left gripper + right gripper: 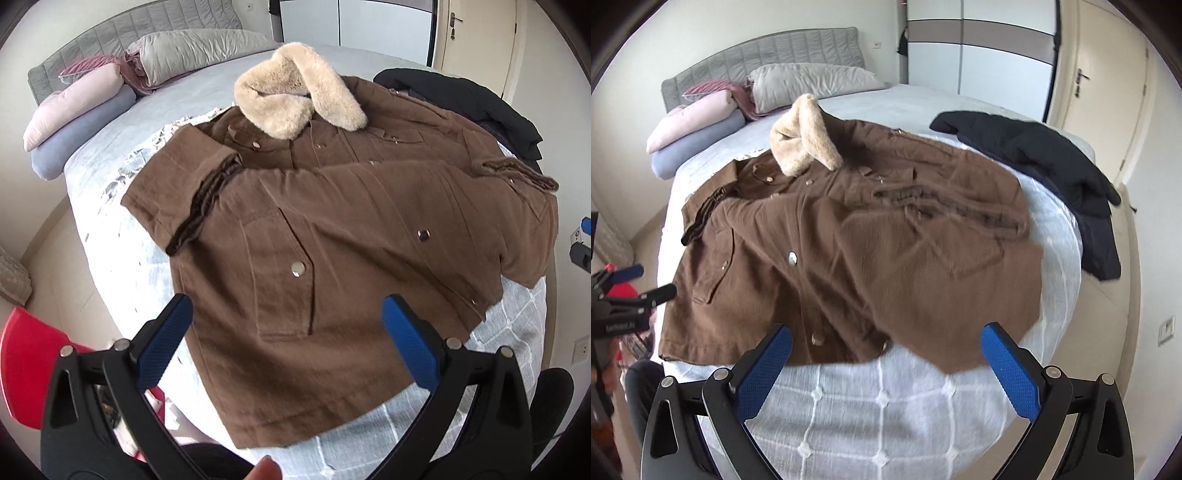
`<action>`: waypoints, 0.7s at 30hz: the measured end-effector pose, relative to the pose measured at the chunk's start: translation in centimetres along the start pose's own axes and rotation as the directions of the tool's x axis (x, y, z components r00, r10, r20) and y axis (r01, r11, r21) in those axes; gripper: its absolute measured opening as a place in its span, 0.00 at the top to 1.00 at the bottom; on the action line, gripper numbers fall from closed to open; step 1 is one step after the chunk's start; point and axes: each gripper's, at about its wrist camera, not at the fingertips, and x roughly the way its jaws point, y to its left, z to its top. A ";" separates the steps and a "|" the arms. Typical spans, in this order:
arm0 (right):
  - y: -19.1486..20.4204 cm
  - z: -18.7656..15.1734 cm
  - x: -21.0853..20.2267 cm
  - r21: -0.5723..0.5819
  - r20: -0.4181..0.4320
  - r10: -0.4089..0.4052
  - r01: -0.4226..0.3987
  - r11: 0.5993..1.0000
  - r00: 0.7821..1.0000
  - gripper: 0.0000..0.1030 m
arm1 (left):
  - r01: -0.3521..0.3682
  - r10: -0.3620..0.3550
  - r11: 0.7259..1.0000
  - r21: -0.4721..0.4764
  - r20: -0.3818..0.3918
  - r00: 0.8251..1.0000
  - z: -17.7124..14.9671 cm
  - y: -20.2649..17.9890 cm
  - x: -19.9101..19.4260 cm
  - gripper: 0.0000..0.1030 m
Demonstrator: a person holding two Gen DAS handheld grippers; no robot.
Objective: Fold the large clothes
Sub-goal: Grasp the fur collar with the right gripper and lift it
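Observation:
A large brown jacket (332, 229) with a cream fur collar (295, 96) lies front-up on the bed (110, 258), both sleeves folded across its chest. It also shows in the right wrist view (849, 251) with its collar (801, 140). My left gripper (288, 332) is open and empty, hovering above the jacket's lower left part. My right gripper (886, 365) is open and empty, just in front of the jacket's hem. The left gripper (639, 284) shows at the left edge of the right wrist view.
A black coat (1034, 158) lies on the bed's right side, also in the left wrist view (461, 96). Pillows and folded bedding (701, 118) sit by the grey headboard (764, 51). A red object (29, 362) is left of the bed. A door (1108, 92) stands far right.

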 end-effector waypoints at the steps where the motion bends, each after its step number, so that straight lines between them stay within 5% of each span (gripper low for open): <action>1: -0.2 1.3 0.0 -0.020 0.003 0.006 -0.006 1.000 1.000 0.00 | -0.007 0.007 1.000 0.004 0.013 1.000 1.6 1.0 0.2 0.01; 7: -0.5 10.8 2.0 -0.126 -0.001 0.028 -0.028 0.992 1.000 0.00 | -0.065 0.063 0.998 0.025 0.065 0.996 9.9 5.0 3.0 0.01; 14: 4.5 19.7 9.3 -0.207 -0.067 0.172 -0.183 0.961 0.983 0.01 | -0.082 0.070 0.987 0.141 0.088 0.994 18.4 6.0 12.2 0.01; 21: 10.9 25.7 21.7 -0.227 -0.174 0.242 -0.278 0.933 0.954 0.13 | 0.046 -0.051 0.992 0.114 0.039 0.998 25.1 7.7 22.2 0.05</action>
